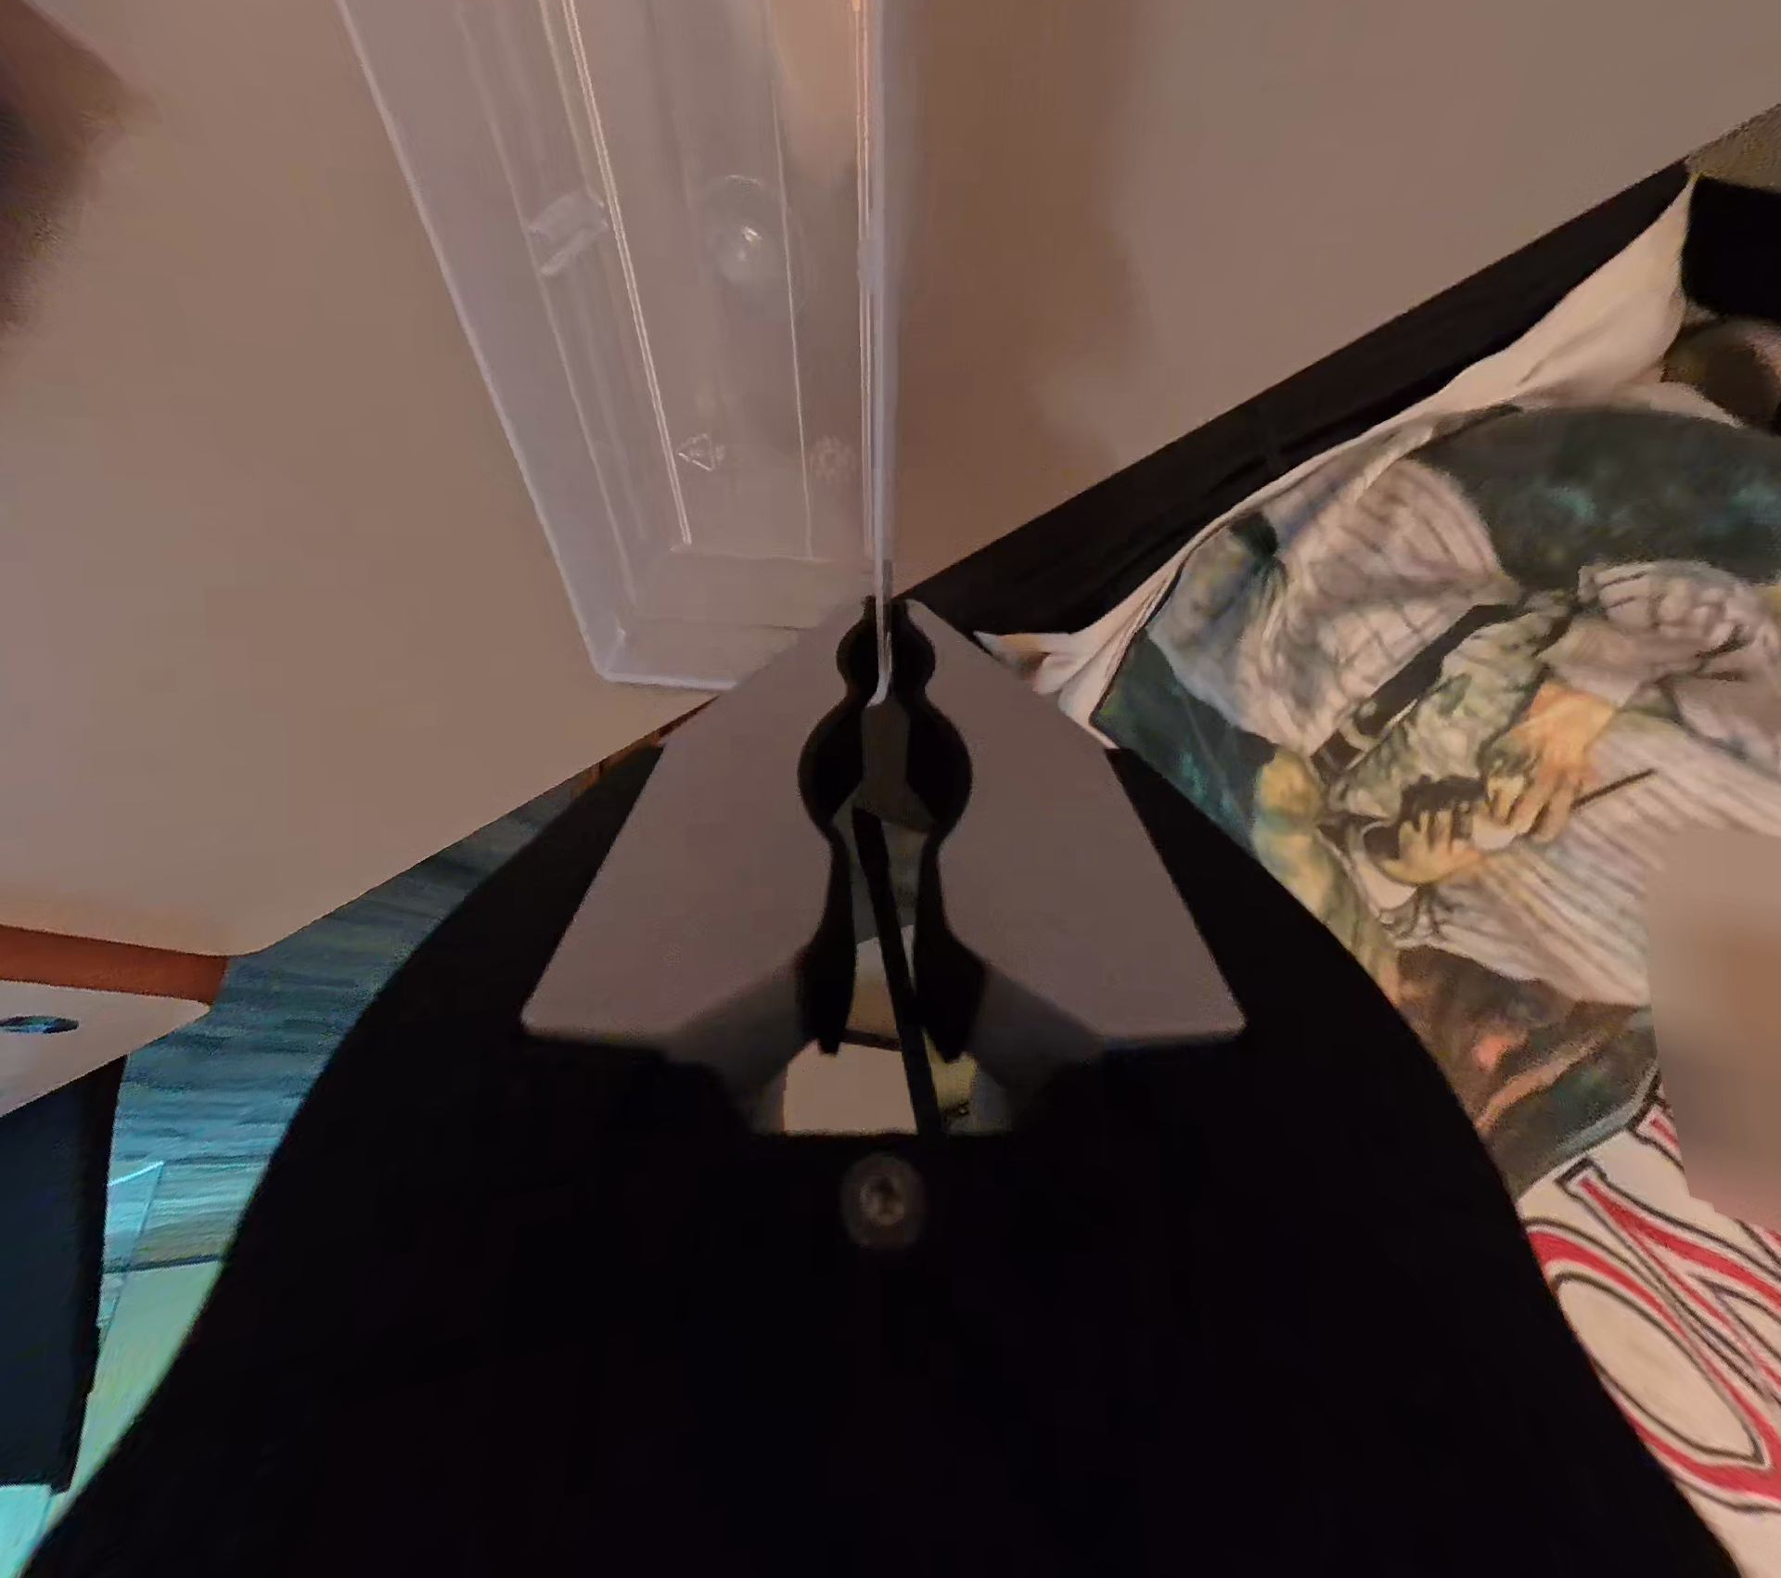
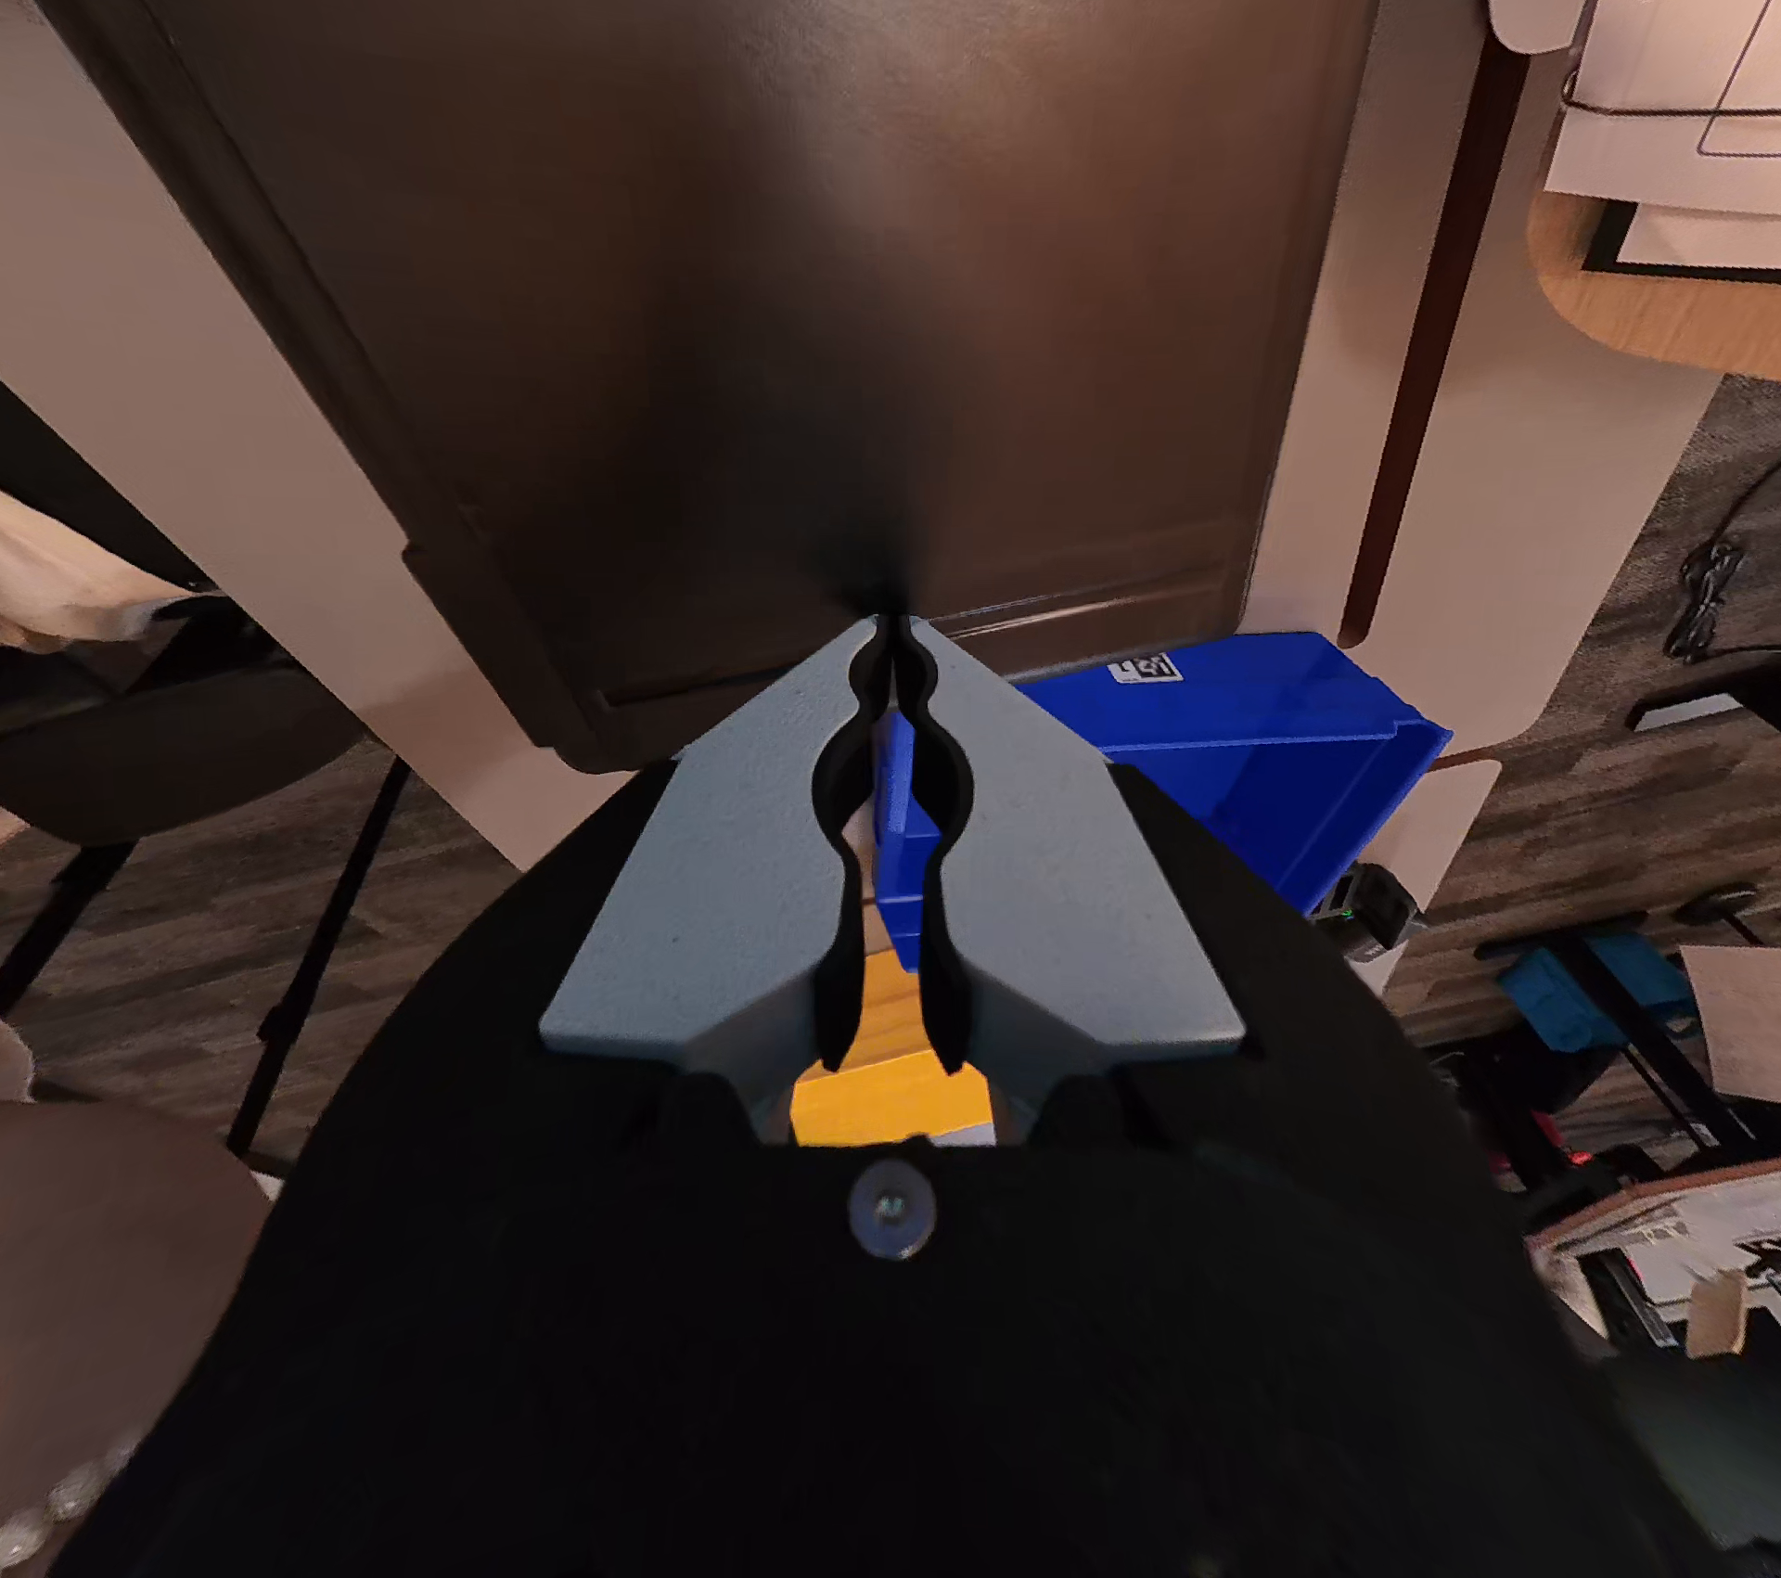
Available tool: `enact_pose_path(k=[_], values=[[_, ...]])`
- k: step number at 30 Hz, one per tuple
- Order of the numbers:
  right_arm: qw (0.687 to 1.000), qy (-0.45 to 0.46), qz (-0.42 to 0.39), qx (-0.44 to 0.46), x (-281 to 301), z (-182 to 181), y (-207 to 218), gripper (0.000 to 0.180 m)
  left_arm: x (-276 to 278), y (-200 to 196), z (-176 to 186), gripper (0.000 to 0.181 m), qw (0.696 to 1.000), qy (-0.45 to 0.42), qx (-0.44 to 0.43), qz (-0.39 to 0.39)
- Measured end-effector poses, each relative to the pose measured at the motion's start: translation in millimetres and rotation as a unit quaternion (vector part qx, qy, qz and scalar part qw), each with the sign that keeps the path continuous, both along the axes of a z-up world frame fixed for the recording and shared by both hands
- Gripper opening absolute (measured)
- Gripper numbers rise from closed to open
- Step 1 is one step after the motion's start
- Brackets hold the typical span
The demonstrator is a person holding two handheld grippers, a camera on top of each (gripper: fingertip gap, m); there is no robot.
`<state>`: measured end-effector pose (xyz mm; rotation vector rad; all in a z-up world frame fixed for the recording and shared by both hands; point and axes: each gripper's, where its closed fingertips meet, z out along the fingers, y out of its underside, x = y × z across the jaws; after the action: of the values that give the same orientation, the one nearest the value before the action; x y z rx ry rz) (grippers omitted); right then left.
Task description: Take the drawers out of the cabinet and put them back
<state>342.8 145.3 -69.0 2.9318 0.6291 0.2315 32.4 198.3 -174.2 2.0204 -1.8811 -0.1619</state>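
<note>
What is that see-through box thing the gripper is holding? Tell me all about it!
It is a clear plastic drawer, long and narrow, with thin walls, ridges and a small round bump moulded into its base. It looks empty. It stretches away from the camera over the pale table, near the table's edge. The left gripper is shut on one thin side wall, seen edge-on as a bright line. Whether the drawer rests on the table or hangs just above it cannot be told.
</note>
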Motion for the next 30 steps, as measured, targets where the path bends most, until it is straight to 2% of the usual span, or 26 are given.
enact_pose_path(k=[6,13,20,24,30], values=[[1.000,0.021,-0.015,0.006,-0.2,-0.1,0.0,0.000,8.7,-0.3,-1.3,0.000,0.999,0.003,0.033,0.026],[1.000,0.003,-0.022,-0.004,0.1,0.0,-0.1,0.000,19.3,-1.3,-13.9,0.000,0.993,-0.053,0.069,0.079],[1.000,-0.011,-0.015,-0.011,0.3,0.0,-0.1,0.000,33.7,-17.0,-20.9,0.000,0.983,-0.095,0.044,0.151],[1.000,-0.015,-0.010,-0.011,0.3,0.1,-0.1,0.000,37.1,-21.9,-16.2,0.000,0.979,-0.087,0.033,0.181],[1.000,-0.012,-0.009,-0.016,0.3,0.0,0.0,0.000,36.3,-25.0,-5.3,0.000,0.982,-0.050,0.038,0.180]])
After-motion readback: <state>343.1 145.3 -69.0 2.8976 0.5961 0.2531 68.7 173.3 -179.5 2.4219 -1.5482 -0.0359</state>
